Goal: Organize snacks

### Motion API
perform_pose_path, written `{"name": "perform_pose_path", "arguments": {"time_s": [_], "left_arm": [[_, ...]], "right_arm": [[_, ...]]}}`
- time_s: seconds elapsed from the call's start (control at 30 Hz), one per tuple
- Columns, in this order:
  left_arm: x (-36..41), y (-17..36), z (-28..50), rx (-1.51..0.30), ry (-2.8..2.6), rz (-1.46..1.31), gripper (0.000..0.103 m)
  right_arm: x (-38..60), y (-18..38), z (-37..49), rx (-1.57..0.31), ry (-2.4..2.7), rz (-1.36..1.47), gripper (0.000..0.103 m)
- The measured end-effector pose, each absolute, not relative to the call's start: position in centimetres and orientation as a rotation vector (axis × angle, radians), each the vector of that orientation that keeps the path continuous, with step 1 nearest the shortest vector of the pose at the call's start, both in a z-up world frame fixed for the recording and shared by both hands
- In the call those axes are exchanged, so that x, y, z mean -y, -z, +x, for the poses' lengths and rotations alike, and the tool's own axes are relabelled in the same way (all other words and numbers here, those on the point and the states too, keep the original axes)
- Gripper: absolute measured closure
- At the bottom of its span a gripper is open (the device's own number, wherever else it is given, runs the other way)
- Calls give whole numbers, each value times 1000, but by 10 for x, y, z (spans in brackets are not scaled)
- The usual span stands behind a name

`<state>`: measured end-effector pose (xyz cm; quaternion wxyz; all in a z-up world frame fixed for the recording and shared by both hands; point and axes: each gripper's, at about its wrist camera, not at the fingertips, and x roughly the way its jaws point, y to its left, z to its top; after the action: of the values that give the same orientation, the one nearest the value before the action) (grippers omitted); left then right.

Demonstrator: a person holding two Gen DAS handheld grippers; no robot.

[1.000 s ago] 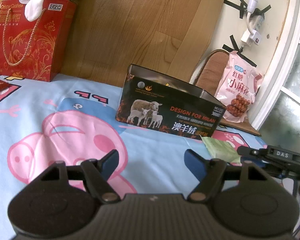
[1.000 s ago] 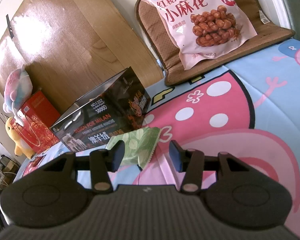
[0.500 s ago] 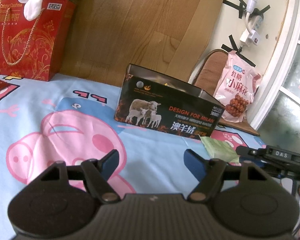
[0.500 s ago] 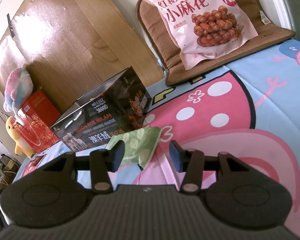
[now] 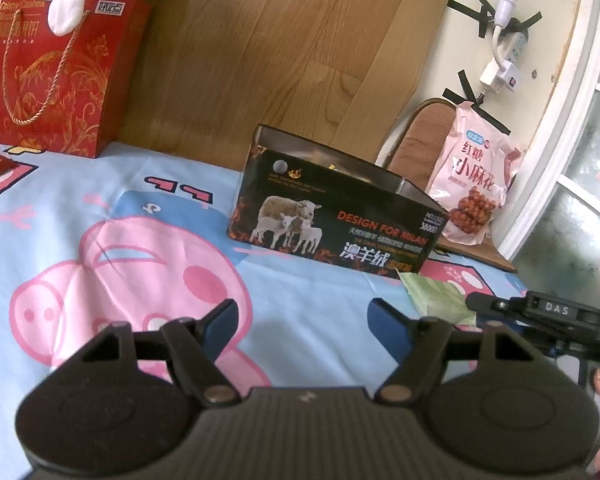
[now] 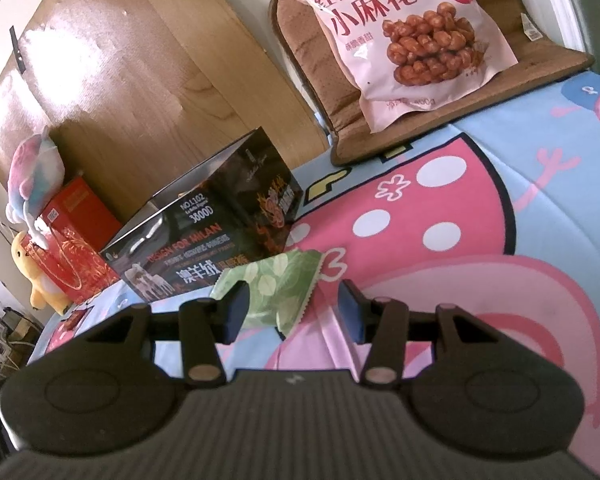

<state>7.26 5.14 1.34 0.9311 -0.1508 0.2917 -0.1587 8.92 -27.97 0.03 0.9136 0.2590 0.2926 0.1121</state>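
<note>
The green snack packet (image 6: 278, 288) lay on the cartoon bedsheet (image 6: 500, 208), just near of the open black box (image 6: 204, 232). The right gripper (image 6: 290, 312) hovered apart over it, unclamped. The left gripper (image 5: 304, 322) stood apart, empty.

Green packet (image 6: 278, 286) lies between spread jaws (untouched) — black box (image 6: 204, 236) just behind.

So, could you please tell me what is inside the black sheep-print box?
The black box is open-topped; over its rim only a sliver of yellowish contents shows in the left wrist view. Its walls hide the rest, so the items cannot be identified.
</note>
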Motion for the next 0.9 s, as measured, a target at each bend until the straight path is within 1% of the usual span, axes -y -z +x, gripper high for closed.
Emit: {"name": "perform_pose_path", "arguments": {"time_s": [0.43,0.63,0.67,0.77,0.9], "left_arm": [[-52,-13,73,-599,326,-310,30],[-52,-13,74,-600,327,-318,30],[-52,-13,74,-601,328,-321,30],[-54,-12,75,-605,330,-335,30],[-57,-11,75,-611,331,-355,30]], "right_arm": [[278,0,90,-603,-231,538,51],[271,-1,105,-626,-252,519,51],[266,-2,108,-632,-266,497,52],[243,-5,112,-654,-317,402,60],[213,-6,107,-682,-474,345,62]]}}
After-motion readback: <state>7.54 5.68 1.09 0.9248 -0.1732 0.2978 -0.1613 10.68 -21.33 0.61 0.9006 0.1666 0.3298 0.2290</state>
